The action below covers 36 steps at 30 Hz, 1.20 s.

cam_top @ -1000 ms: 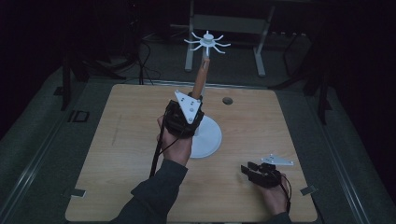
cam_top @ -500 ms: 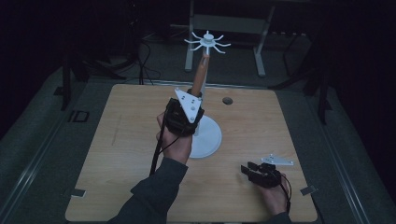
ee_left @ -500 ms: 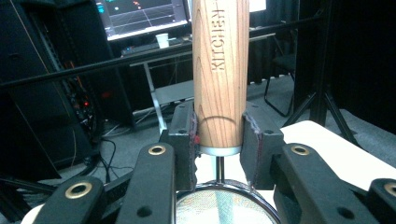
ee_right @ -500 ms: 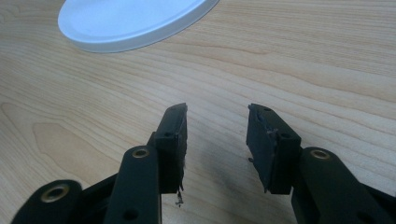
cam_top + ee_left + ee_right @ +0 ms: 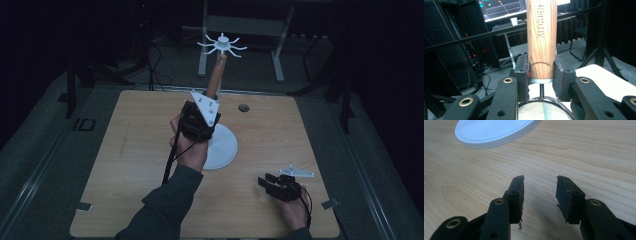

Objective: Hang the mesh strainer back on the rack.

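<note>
Left gripper (image 5: 541, 82) clamps the wooden handle (image 5: 541, 37) near its end, so the strainer (image 5: 542, 111) may swing; right gripper (image 5: 540, 195) idles open, empty.

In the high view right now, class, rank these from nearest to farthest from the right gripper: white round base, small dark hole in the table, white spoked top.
1. White round base, up-left of the right gripper.
2. Small dark hole, near the table's far edge.
3. White spoked top, highest, beyond the table.

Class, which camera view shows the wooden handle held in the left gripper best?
The left gripper view: the wooden handle stands close up between the left gripper's pads, its grain and engraved lettering readable. The high view shows the handle small and dim, rising above the hand. The right gripper view faces the table and a white disc instead.
</note>
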{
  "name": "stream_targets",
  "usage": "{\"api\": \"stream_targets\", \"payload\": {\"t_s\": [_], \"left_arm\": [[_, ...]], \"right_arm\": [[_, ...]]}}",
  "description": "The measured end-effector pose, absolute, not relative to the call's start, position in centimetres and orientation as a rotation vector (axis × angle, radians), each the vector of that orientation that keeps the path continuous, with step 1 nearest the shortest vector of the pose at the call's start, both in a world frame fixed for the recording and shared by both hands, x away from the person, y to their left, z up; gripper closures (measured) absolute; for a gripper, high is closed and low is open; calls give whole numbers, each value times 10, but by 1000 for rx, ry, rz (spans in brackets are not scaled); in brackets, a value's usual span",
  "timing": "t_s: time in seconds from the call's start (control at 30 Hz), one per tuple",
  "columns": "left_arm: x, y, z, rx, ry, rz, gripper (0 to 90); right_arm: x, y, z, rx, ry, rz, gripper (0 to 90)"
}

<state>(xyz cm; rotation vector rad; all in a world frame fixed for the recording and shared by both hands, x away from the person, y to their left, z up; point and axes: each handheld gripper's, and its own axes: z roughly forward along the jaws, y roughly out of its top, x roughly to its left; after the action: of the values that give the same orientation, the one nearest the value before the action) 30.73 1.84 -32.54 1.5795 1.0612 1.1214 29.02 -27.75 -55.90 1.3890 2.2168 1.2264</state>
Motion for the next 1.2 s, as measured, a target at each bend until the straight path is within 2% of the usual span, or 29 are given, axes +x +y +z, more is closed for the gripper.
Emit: {"api": "stream_targets", "payload": {"t_s": [0.67, 1.2], "left_arm": [[321, 13, -324, 1610, 1089, 1179, 689], [333, 12, -323, 1651, 1122, 1168, 687]], "right_arm": [[291, -278, -559, 1388, 2217, 1228, 576], [290, -277, -559, 1384, 2218, 1227, 573]]}}
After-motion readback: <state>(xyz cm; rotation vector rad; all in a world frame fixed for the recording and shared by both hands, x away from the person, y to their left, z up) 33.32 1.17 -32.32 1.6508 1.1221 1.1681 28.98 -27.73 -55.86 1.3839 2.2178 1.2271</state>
